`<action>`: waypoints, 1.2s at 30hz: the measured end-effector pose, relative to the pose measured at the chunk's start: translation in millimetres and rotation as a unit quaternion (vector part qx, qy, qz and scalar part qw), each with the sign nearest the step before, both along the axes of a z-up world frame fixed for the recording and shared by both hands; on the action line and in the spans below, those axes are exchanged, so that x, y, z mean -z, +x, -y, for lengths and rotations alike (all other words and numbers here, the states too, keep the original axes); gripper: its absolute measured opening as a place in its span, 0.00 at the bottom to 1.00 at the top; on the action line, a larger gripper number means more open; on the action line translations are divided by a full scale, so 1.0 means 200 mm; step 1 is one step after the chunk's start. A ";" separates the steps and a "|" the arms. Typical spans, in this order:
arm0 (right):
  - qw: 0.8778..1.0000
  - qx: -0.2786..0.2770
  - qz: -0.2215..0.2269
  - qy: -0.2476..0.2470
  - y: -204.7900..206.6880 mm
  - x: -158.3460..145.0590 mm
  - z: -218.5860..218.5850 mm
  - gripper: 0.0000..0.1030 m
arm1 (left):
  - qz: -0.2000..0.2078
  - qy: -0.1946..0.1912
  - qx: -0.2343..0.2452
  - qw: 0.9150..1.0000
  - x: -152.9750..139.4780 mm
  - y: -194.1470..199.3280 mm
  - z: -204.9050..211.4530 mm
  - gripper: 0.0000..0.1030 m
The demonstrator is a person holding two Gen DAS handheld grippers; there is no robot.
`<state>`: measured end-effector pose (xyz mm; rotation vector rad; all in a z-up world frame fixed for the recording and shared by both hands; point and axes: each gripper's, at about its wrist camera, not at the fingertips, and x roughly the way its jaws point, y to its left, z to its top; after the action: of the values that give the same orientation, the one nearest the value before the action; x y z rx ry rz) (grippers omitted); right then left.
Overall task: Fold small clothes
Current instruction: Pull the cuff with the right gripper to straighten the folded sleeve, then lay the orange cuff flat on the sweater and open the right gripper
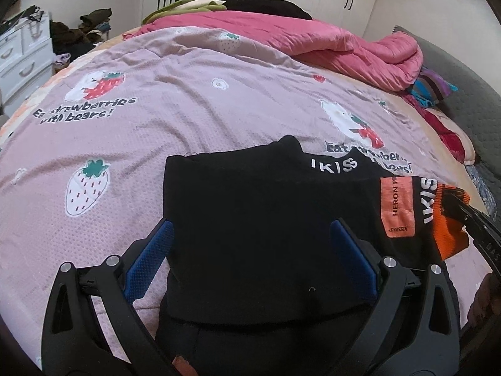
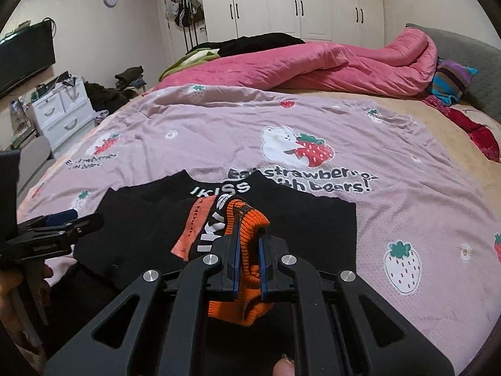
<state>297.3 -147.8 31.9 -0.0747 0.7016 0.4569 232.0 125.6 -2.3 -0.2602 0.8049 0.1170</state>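
Note:
A black sweater [image 1: 250, 219] with white "IKISS" lettering at its collar lies on the strawberry-print blanket [image 1: 188, 109], near the bed's front edge. Its sleeve, with an orange label [image 2: 195, 228] and an orange ribbed cuff [image 2: 250, 219], is folded across the body. My right gripper [image 2: 249, 235] is shut on that cuff and holds it slightly above the sweater; this gripper shows at the right edge of the left wrist view [image 1: 479, 228]. My left gripper [image 1: 250, 224] stands open over the sweater's left part, with black fabric below its blue pads [image 1: 153, 260] and nothing pinched. It appears at the left [image 2: 62, 222] in the right wrist view.
A pink quilt [image 2: 313, 65] is bunched at the far side of the bed, with dark and green clothes [image 2: 250, 42] behind it. A grey headboard [image 2: 469, 72] and striped cloth [image 2: 451, 78] are at the right. White drawers [image 2: 59, 109], a TV [image 2: 25, 56] and a wardrobe [image 2: 297, 3] line the walls.

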 end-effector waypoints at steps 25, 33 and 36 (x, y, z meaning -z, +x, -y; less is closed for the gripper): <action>0.999 0.044 -0.026 0.002 0.04 0.06 0.13 0.23 | -0.020 0.008 0.024 0.999 0.03 -0.02 0.08 0.82; 1.000 -0.007 -0.030 0.008 -0.02 0.06 0.05 0.30 | -0.029 0.012 0.043 0.999 0.06 -0.03 0.14 0.64; 0.999 -0.031 -0.032 0.002 -0.05 0.08 -0.01 0.31 | -0.042 0.004 0.053 0.998 0.10 -0.03 0.16 0.58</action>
<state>286.9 -146.1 16.5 -0.0790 0.7625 0.5221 225.3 94.3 -21.4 -0.2050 0.8995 0.0326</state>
